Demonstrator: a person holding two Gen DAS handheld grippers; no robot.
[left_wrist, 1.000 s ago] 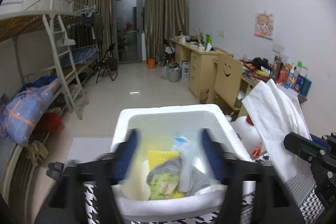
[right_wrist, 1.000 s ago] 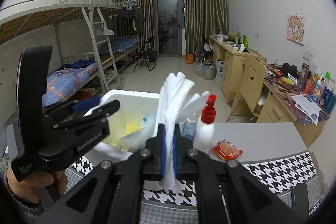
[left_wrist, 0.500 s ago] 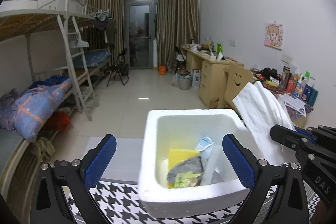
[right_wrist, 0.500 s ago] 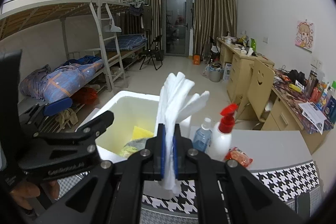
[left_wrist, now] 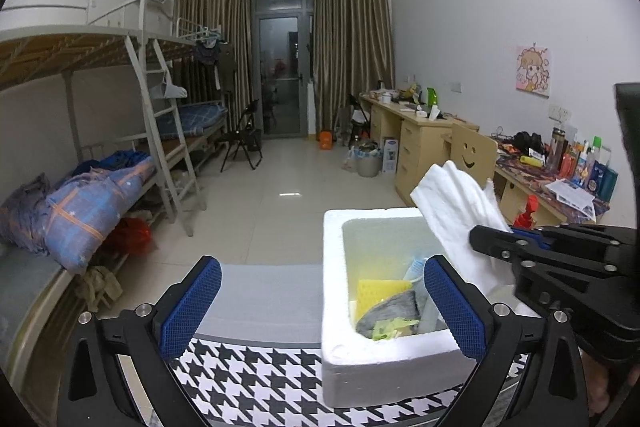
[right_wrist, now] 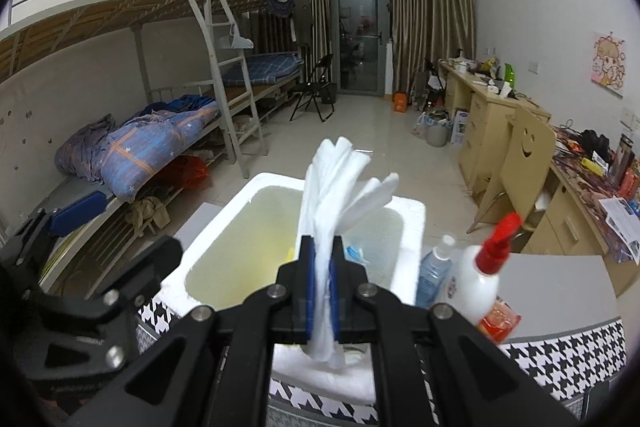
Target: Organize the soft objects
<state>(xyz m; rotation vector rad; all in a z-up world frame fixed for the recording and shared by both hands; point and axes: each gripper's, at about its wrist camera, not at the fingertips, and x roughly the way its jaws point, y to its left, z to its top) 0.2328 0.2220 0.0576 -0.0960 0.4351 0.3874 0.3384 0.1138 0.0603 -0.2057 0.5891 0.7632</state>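
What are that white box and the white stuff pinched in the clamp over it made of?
The white box looks like expanded polystyrene foam: thick walls, rounded edges, a matte, slightly pebbled surface. The white stuff in the right gripper seems to be soft foam sheet or padding, folded in layers: it fans out in thin, limp, matte leaves above the shut fingers. Which of the two, I cannot tell.

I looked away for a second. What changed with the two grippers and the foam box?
The left gripper opened wide and drew back left of the foam box, now empty. The right gripper carried its white cloth closer over the box. Unchanged: the cloth stays clamped, and the soft items remain in the box.
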